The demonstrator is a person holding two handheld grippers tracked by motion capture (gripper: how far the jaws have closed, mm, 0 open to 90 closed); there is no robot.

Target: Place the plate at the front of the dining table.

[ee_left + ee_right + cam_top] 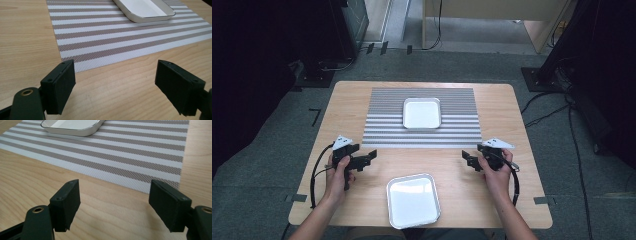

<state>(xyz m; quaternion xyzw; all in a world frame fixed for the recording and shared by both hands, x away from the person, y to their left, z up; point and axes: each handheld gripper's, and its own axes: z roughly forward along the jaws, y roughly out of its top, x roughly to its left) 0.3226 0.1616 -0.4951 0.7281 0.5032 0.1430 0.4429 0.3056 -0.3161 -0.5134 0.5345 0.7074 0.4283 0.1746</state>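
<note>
A striped placemat lies on the wooden table, and a white metal tray rests on the mat. A second white tray sits on bare wood near the front edge. My left gripper hovers just off the mat's front left corner, open and holding nothing. My right gripper hovers off the mat's front right corner, also open and holding nothing. In the left gripper view the mat and the far tray lie ahead of the spread jaws. The right gripper view shows the mat and that tray likewise.
Cables trail from both grippers over the table. Dark stands and loose cables sit on the grey floor around the table. A pale wooden cabinet stands beyond the far side.
</note>
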